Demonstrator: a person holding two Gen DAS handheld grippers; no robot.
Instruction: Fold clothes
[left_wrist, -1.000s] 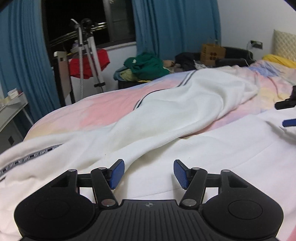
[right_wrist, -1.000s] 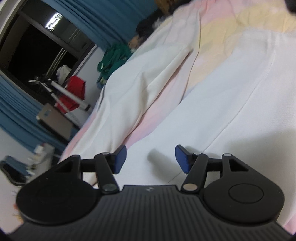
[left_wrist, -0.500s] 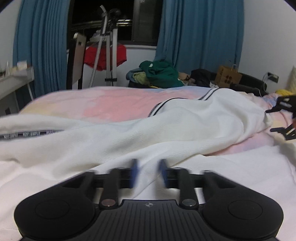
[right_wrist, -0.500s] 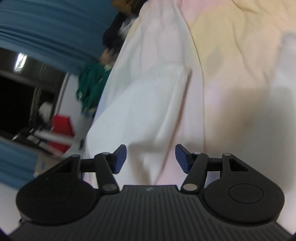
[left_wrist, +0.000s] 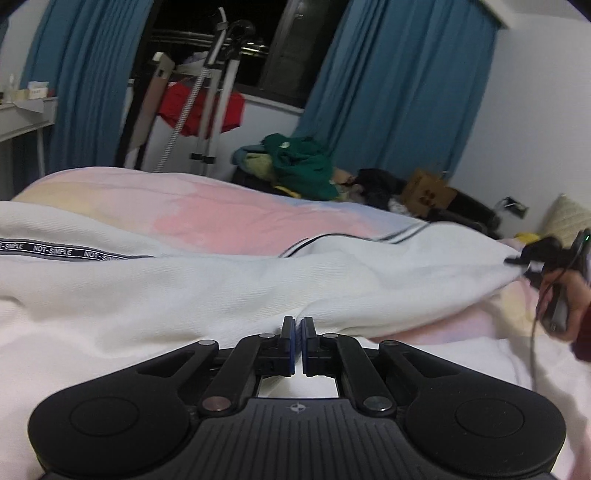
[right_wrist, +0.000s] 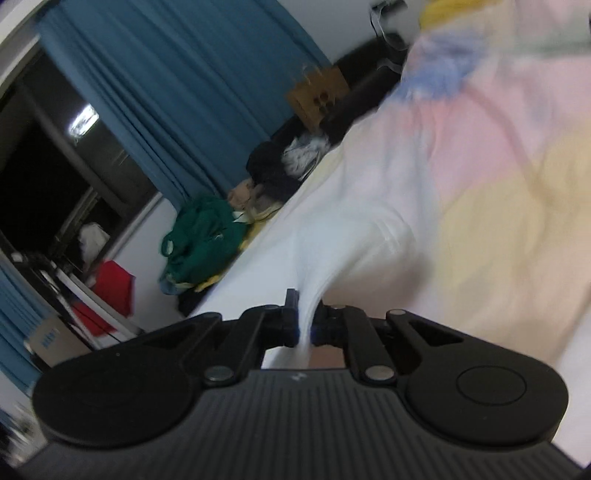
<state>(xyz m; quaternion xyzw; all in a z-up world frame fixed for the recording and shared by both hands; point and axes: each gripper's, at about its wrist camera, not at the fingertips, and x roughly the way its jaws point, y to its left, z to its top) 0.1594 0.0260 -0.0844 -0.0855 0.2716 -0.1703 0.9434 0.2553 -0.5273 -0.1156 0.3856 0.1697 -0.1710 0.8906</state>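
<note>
A white garment (left_wrist: 229, 284) with a black lettered stripe lies stretched across the pastel bed sheet (left_wrist: 221, 210). My left gripper (left_wrist: 297, 326) is shut on the garment's near edge, with white cloth bunched at the fingertips. My right gripper (right_wrist: 304, 317) is shut on a fold of the same white garment (right_wrist: 354, 236), which rises up between the fingers. In the left wrist view the right gripper (left_wrist: 532, 258) shows at the far right, pinching the garment's far end.
Beyond the bed are blue curtains (left_wrist: 388, 92), a dark window, a stand with red cloth (left_wrist: 199, 107), a heap of green clothes (left_wrist: 299, 170), a cardboard box (left_wrist: 424, 190) and a cream pillow (left_wrist: 569, 221). A white shelf (left_wrist: 22, 114) stands at the left.
Both grippers were open above the garment a second ago. Both have since dropped to the cloth and shut on it, the left on the near edge, the right on the far end.
</note>
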